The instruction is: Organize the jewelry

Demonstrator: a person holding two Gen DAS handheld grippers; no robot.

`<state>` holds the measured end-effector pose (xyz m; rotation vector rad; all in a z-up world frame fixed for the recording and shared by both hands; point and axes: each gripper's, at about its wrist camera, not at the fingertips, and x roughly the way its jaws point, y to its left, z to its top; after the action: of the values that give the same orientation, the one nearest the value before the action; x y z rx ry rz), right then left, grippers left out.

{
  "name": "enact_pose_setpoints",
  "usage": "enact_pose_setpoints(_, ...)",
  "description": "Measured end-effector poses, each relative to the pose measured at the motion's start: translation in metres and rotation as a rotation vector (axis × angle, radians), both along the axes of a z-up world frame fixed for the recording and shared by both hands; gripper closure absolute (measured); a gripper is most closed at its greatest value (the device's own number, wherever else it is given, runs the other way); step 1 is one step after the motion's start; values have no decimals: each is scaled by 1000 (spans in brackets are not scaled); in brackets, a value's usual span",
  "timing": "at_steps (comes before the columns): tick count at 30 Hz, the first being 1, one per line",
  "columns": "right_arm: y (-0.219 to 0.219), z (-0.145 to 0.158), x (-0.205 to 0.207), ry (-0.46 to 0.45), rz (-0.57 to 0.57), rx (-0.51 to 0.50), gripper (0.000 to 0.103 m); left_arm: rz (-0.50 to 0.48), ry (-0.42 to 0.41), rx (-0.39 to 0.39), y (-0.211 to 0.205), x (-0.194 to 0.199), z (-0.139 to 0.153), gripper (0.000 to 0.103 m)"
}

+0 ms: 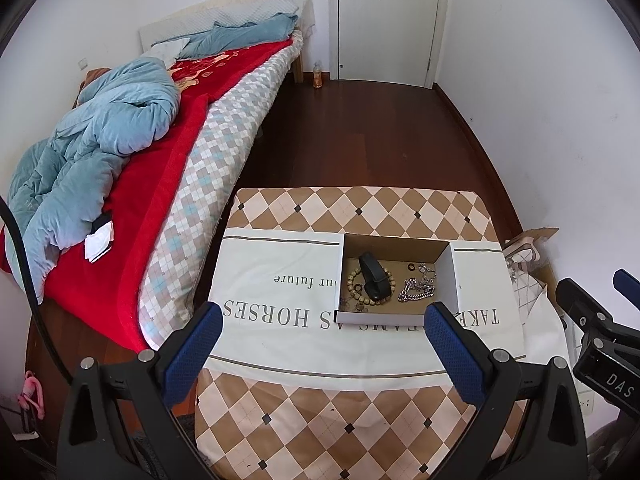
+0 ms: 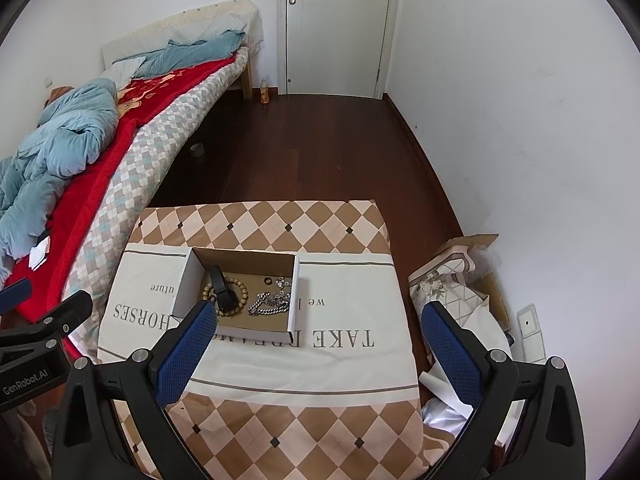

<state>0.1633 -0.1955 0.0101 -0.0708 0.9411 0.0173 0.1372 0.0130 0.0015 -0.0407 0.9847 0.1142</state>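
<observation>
A shallow cardboard box [image 1: 451,276] [image 2: 186,280] stands on a cloth-covered table [image 1: 280,264] [image 2: 344,312]. In it lie a wooden bead bracelet [image 1: 352,280] [image 2: 242,294], a black band [image 1: 370,276] [image 2: 222,286] across the beads, a silver chain [image 1: 418,288] [image 2: 270,304] and a small dark ring [image 1: 411,267] [image 2: 267,280]. My left gripper [image 1: 322,322] is open and empty, above the table short of the box. My right gripper [image 2: 320,318] is open and empty, its left finger [image 2: 188,344] over the box's near left corner.
A bed [image 1: 168,184] [image 2: 132,168] with a red blanket and blue quilt runs along the table's left. Cardboard and cloth [image 2: 460,288] are piled on the floor to the right by the wall. Dark wood floor [image 1: 360,140] and a shut door [image 2: 336,24] lie beyond.
</observation>
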Motion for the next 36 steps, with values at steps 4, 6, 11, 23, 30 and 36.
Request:
enact_pose_setpoints(4, 1, -1, 0, 1, 1, 2, 0, 1, -4, 1, 1, -1, 0, 0)
enact_pose_setpoints(6, 1, 0, -1, 1, 3, 4, 0, 5, -6, 6, 2, -2, 0, 0)
enact_pose_setpoints(11, 5, 0, -3, 2, 12, 4, 0, 10, -10, 12, 5, -5, 3, 0)
enact_pose_setpoints(23, 11, 3, -9, -1, 28, 10, 0, 12, -17, 19, 5, -9, 8, 0)
enact_pose_setpoints(30, 10, 4, -11, -1, 28, 14, 0, 13, -22, 24, 3, -10, 11, 0)
enact_pose_setpoints(36, 9, 6, -12, -1, 26, 25, 0, 13, -30, 28, 1, -9, 14, 0)
